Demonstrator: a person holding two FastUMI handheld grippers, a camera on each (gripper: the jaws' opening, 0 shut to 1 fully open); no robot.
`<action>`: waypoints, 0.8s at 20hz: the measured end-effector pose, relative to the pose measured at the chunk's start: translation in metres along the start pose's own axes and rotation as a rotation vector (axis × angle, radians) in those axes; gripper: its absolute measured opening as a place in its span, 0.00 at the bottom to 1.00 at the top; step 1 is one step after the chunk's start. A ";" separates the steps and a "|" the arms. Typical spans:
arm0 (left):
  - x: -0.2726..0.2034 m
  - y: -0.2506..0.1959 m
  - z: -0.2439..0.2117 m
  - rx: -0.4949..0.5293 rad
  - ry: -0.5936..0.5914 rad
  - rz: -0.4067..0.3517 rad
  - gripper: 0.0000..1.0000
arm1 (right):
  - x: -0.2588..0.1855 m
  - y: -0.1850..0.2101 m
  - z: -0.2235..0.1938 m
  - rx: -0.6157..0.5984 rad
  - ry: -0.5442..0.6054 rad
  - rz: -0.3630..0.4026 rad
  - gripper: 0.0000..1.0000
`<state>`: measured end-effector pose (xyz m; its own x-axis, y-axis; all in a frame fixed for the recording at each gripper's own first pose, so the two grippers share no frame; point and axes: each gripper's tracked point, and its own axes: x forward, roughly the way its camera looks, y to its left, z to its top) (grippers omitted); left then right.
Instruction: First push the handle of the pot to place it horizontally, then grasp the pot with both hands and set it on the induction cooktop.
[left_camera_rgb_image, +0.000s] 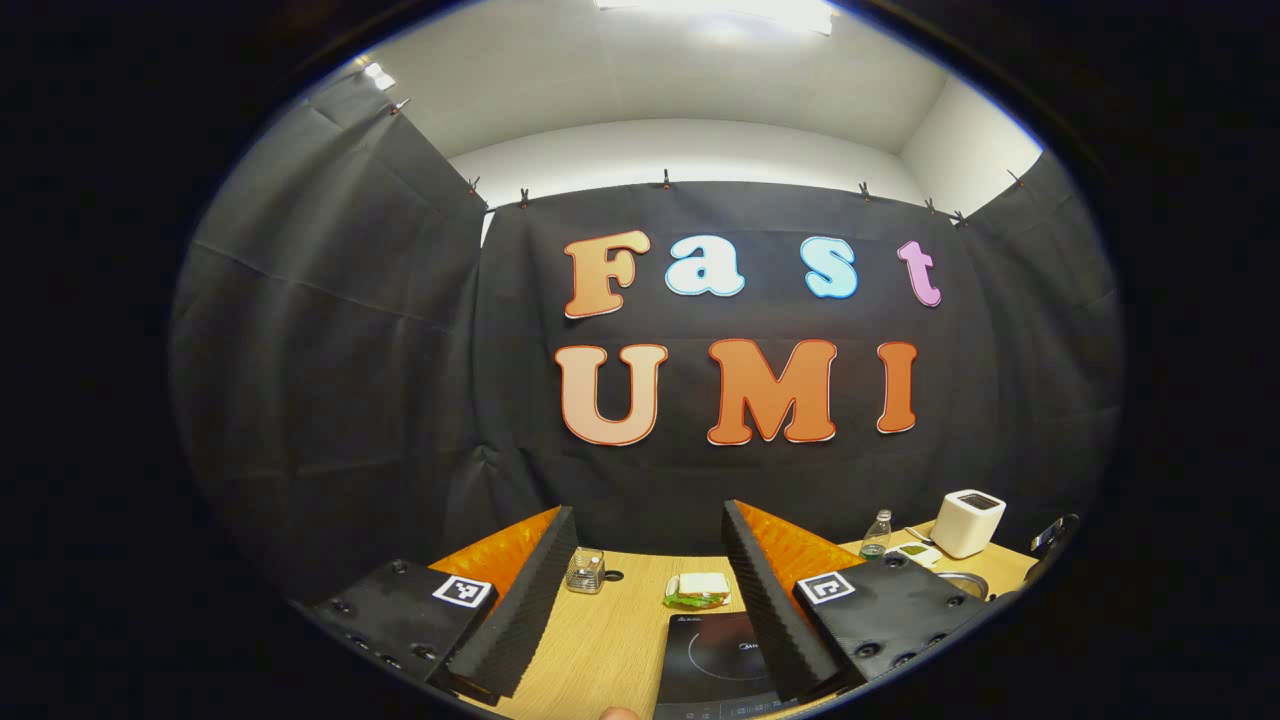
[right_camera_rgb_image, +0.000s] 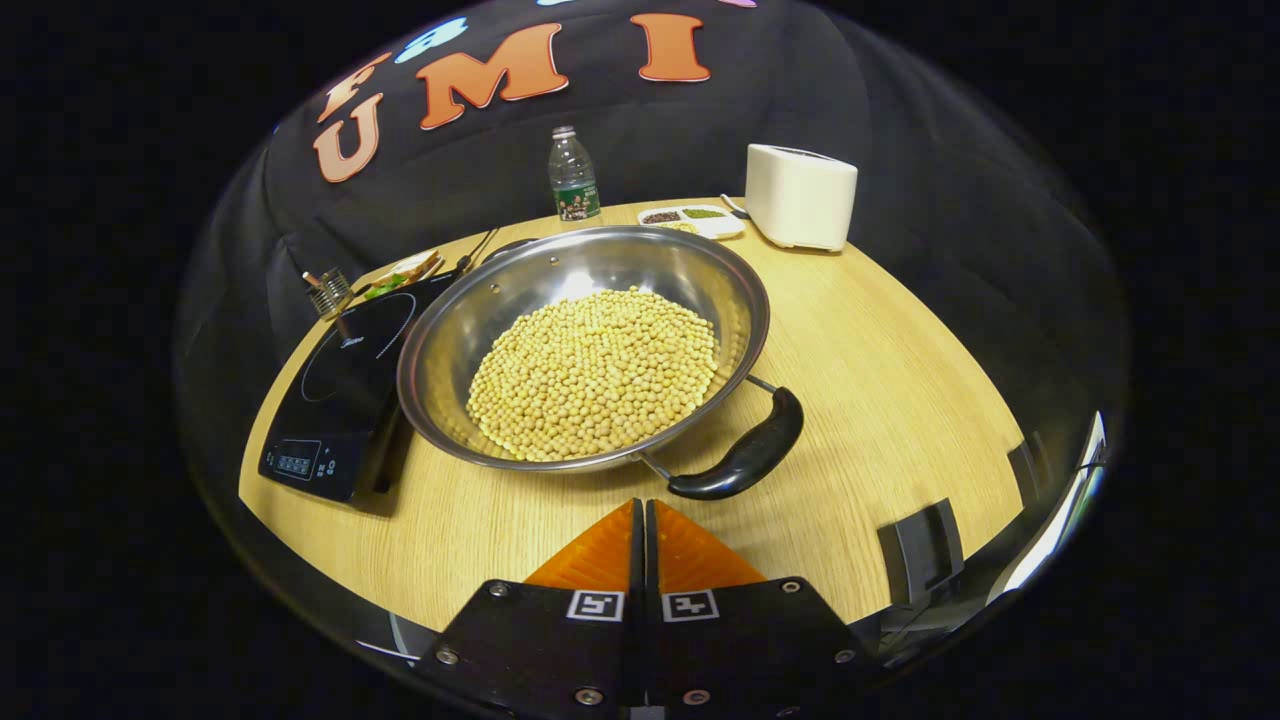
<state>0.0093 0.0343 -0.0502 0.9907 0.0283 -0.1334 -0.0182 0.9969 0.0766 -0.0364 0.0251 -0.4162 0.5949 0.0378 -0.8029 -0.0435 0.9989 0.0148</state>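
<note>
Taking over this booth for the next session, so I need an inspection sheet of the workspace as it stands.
Surface: wooden table, bare on its right part.
Job's things: steel pot full of yellow beans, beside the induction cooktop, its rim overlapping the cooktop's edge; black handle on the near right side.
Clutter: water bottle, white appliance, divided dish, small glass jar, plate of food.
Grippers: left gripper open, holding nothing, above the cooktop's side; right gripper shut, empty, just short of the handle.
Cables: nothing seen.
Surroundings: black cloth wall, white ceiling.
</note>
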 end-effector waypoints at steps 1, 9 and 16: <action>-0.001 0.000 -0.001 0.003 0.001 0.001 0.98 | 0.001 -0.005 0.002 0.001 -0.008 -0.019 0.00; -0.002 -0.001 -0.001 0.006 0.004 0.000 0.98 | 0.011 -0.025 0.009 0.086 -0.013 -0.047 0.00; 0.001 -0.003 -0.004 0.010 0.012 -0.001 0.98 | 0.026 -0.056 0.017 0.155 -0.017 -0.095 0.00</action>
<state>0.0098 0.0314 -0.0548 0.9889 0.0282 -0.1457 -0.0157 0.9961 0.0863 -0.0049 -0.0297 -0.4279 0.6038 -0.0576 -0.7951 0.1371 0.9900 0.0324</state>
